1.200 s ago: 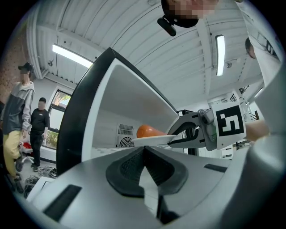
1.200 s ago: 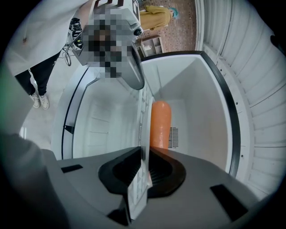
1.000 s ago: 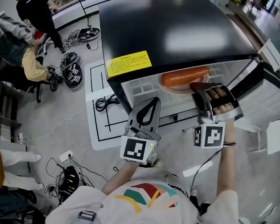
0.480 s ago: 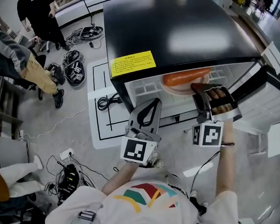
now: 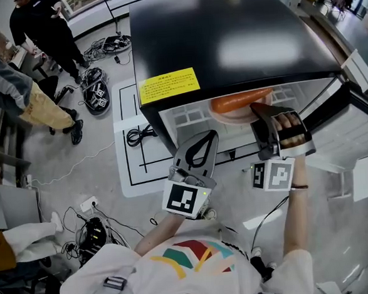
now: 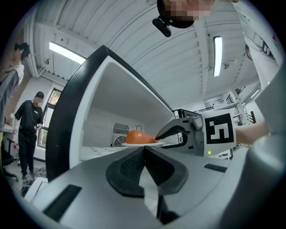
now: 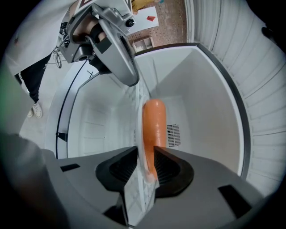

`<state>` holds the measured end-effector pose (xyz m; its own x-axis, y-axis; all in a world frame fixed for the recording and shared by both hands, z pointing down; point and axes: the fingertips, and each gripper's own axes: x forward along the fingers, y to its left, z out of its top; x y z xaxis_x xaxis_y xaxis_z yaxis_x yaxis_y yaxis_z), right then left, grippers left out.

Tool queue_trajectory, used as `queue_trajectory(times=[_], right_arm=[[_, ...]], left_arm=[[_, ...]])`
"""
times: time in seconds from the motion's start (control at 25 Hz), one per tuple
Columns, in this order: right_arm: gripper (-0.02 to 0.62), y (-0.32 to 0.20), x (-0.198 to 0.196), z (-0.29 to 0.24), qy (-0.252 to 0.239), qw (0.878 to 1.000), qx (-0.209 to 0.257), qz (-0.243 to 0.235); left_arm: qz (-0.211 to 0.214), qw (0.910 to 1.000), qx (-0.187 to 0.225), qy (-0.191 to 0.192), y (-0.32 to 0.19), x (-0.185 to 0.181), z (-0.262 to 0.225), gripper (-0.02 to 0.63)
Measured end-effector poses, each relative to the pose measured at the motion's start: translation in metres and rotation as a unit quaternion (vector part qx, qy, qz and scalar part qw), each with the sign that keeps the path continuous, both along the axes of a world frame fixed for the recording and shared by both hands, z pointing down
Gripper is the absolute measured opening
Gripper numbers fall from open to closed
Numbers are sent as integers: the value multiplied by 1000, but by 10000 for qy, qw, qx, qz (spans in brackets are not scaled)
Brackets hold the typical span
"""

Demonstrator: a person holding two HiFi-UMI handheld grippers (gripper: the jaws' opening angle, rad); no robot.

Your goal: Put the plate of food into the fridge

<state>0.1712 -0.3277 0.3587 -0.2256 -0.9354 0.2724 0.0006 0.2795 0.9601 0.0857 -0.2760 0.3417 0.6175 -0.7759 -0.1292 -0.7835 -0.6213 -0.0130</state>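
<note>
A long orange sausage (image 5: 240, 99) lies on a white plate (image 5: 227, 116) on the shelf inside the open black fridge (image 5: 227, 39). My right gripper (image 5: 258, 109) reaches into the fridge opening at the plate's near rim. In the right gripper view its jaws are opening, and the plate rim (image 7: 139, 134) and the sausage end (image 7: 153, 125) still sit between the pads of that gripper (image 7: 146, 163). My left gripper (image 5: 203, 139) hangs shut and empty in front of the fridge, left of the plate; its pads meet at the tips (image 6: 144, 150). From there I see the plate (image 6: 142, 144) on the shelf.
The fridge door (image 5: 359, 131) stands open at the right. A yellow label (image 5: 169, 84) is on the fridge top. Cables and a power strip (image 5: 87, 206) lie on the floor at left, where people stand and sit (image 5: 38, 34).
The plate stays on the fridge shelf. My right gripper holds its place at the rim. My left gripper has shifted slightly right and forward.
</note>
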Motion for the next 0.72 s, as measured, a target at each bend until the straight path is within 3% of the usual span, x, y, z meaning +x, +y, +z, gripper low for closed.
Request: queue_trajectory(times=[0.12,0.72], right_arm=[[132,-2,0,-6,-148,9999,88,16],[137,4,8,-6,-503,9986,149,-2]], left_arm=[[-25,10000,-30,-9,-2,-2,2,5],[15,10000,-39,10,-2,-1,3,5]])
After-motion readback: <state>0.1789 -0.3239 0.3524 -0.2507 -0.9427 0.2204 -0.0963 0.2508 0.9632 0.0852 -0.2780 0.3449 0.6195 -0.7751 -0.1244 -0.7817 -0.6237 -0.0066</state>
